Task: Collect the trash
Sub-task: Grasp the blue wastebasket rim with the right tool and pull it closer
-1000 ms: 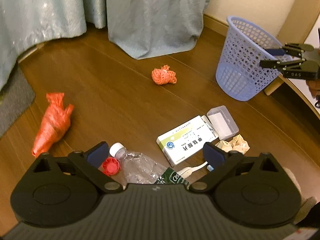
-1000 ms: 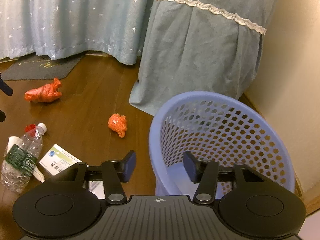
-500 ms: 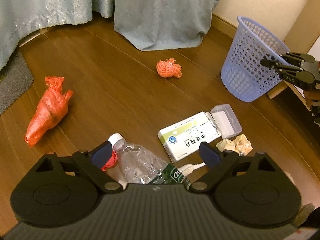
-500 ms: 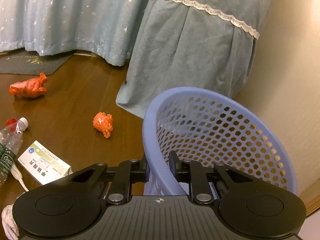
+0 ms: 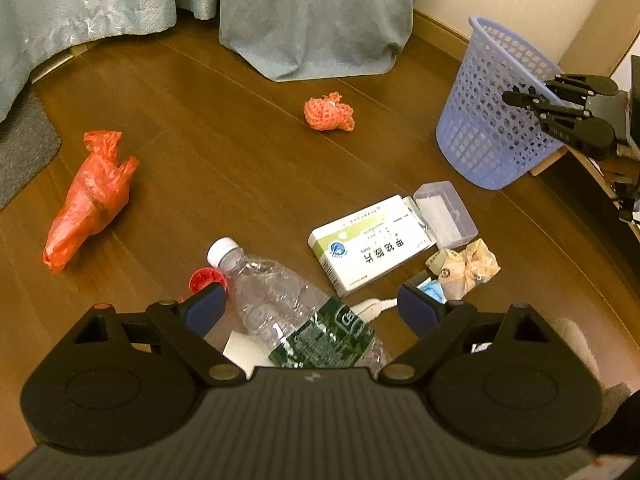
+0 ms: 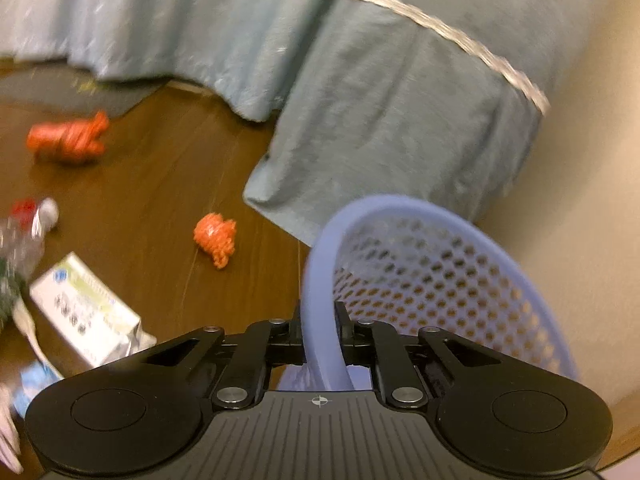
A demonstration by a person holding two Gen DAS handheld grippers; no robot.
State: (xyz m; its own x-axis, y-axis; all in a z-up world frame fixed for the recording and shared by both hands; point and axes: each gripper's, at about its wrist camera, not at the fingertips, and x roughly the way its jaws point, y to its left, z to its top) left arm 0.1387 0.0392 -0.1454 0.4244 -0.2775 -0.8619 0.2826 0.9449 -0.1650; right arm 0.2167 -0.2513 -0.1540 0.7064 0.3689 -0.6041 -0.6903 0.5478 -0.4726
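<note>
Right claw [image 6: 320, 332] clamped on basket [image 6: 320, 280] rim. Left claw [image 5: 310, 308] spread wide, hovering over the bottle [image 5: 280, 296] on the floor [image 5: 224, 152].

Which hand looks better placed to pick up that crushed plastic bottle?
Left. The left gripper hangs open right over the bottle, while the right gripper is clamped on the basket rim.

Both wrist views down, sharing floor [image 5: 248, 168]

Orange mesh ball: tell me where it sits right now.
In the left wrist view the orange mesh ball lies alone on the wooden floor, just in front of the blue-grey curtain hem and left of the lavender basket.
</note>
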